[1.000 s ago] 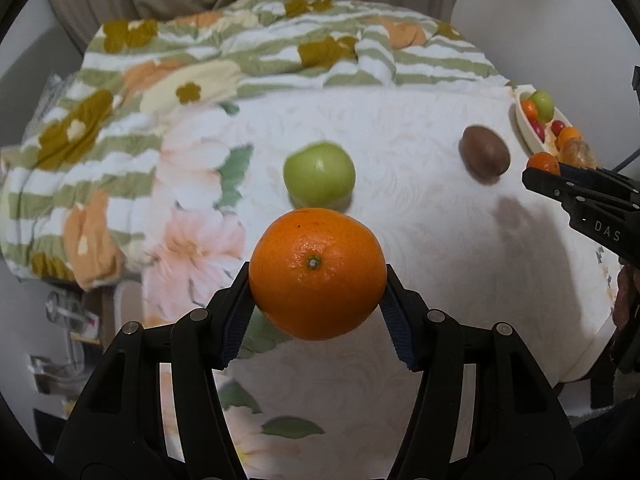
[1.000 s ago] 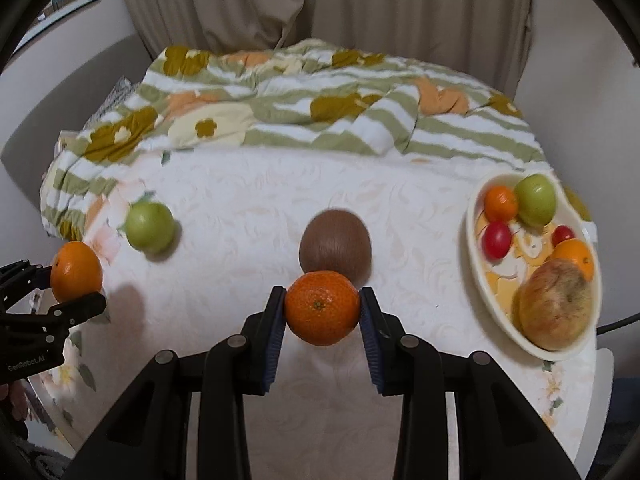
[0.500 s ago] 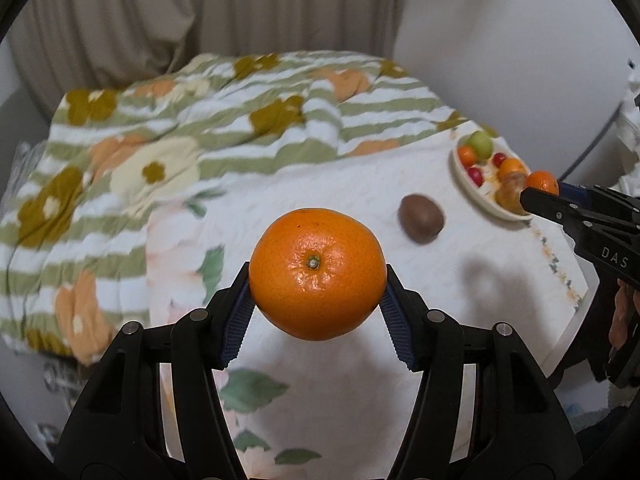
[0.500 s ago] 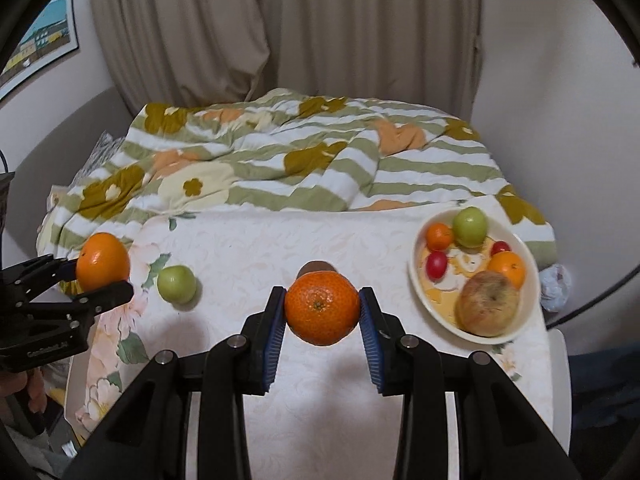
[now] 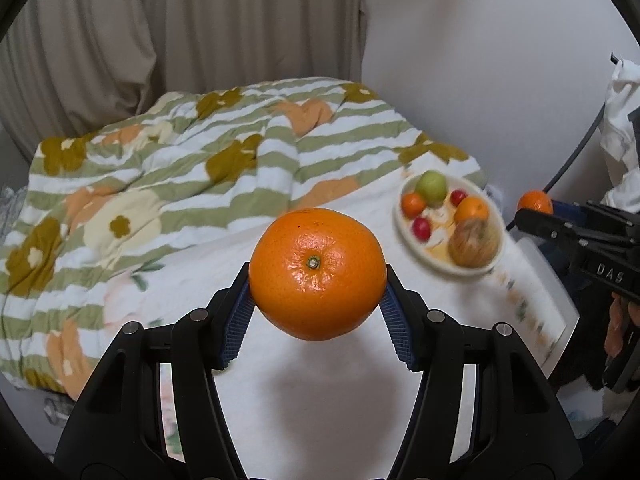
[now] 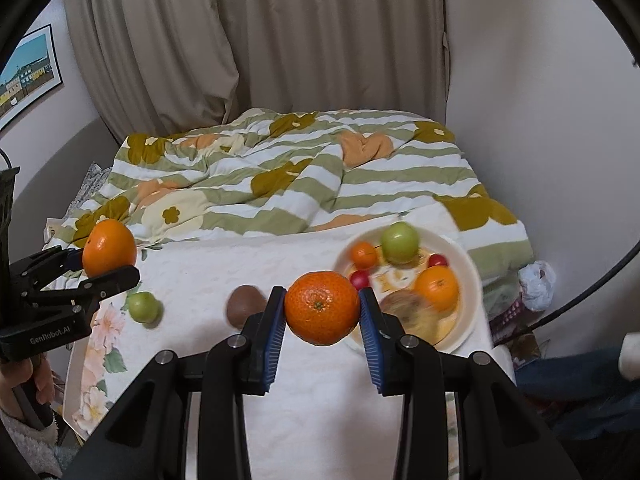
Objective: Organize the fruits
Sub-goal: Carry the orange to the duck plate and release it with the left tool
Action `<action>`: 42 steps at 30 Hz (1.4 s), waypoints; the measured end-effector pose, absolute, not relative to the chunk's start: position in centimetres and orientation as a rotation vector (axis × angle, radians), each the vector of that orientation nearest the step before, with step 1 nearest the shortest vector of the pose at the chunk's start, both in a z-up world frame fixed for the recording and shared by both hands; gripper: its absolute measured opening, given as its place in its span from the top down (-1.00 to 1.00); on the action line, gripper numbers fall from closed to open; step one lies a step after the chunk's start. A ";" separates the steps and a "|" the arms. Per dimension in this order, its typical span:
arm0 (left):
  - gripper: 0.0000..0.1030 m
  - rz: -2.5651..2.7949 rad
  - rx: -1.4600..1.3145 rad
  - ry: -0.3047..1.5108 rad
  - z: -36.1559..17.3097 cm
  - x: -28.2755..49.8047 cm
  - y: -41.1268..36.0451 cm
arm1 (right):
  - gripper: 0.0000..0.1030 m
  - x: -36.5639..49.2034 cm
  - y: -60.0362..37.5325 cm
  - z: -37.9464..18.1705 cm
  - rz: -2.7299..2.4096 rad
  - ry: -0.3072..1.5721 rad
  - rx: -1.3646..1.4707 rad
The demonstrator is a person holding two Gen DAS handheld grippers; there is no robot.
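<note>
My left gripper point(image 5: 318, 292) is shut on a large orange point(image 5: 317, 273), held well above the white tablecloth. My right gripper point(image 6: 322, 312) is shut on a smaller mandarin point(image 6: 322, 307), also lifted off the table. A white fruit plate point(image 6: 472, 276) at the table's right holds a green apple point(image 6: 399, 242), small oranges, red fruits and a brownish fruit. A brown kiwi point(image 6: 242, 303) and a small green apple point(image 6: 143, 306) lie loose on the cloth. In the right wrist view the left gripper point(image 6: 100, 264) with its orange shows at the left; in the left wrist view the right gripper point(image 5: 538, 212) shows at the right.
A striped floral quilt point(image 6: 280, 176) covers the bed behind the table. Curtains point(image 6: 280, 40) hang at the back and a white wall stands to the right. The table's right edge point(image 5: 560, 320) lies close to the plate point(image 5: 408, 232). A hand point(image 6: 36, 376) holds the left gripper's handle.
Both grippers have risen with their fruit still held, and the table now looks smaller and farther below. The views have swung right, bringing the plate nearer the centre.
</note>
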State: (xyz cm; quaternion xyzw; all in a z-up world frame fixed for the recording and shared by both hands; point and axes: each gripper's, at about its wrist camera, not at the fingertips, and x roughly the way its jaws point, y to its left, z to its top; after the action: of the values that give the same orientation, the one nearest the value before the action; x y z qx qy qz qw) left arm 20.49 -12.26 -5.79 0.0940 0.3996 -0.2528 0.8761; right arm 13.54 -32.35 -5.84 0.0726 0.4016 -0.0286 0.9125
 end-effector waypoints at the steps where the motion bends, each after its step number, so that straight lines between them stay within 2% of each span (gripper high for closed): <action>1: -0.30 -0.525 0.197 0.833 -5.8 20.5 -13.5 | 0.35 13.5 -33.1 -5.9 -0.053 0.828 0.148; 10: -0.30 -0.496 0.174 0.862 -6.5 21.3 -22.7 | 0.35 14.6 -41.6 -7.3 0.021 0.851 0.123; 21: -0.30 -0.515 0.162 0.965 -10.1 24.1 -31.0 | 0.35 17.3 -48.4 -9.3 0.072 0.900 0.112; 34: -0.30 -0.590 0.204 1.120 -15.9 28.2 -34.9 | 0.35 19.1 -49.8 -12.7 0.014 0.978 0.192; 42: -0.30 -0.639 0.251 1.142 -16.9 28.6 -35.9 | 0.35 19.0 -49.8 -12.6 -0.036 0.974 0.228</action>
State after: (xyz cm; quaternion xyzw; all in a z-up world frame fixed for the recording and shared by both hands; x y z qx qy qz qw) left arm 28.63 -35.93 -16.88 0.1162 0.5298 -0.2964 0.7861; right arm 19.02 -49.76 -12.61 0.1092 0.4669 -0.0172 0.8774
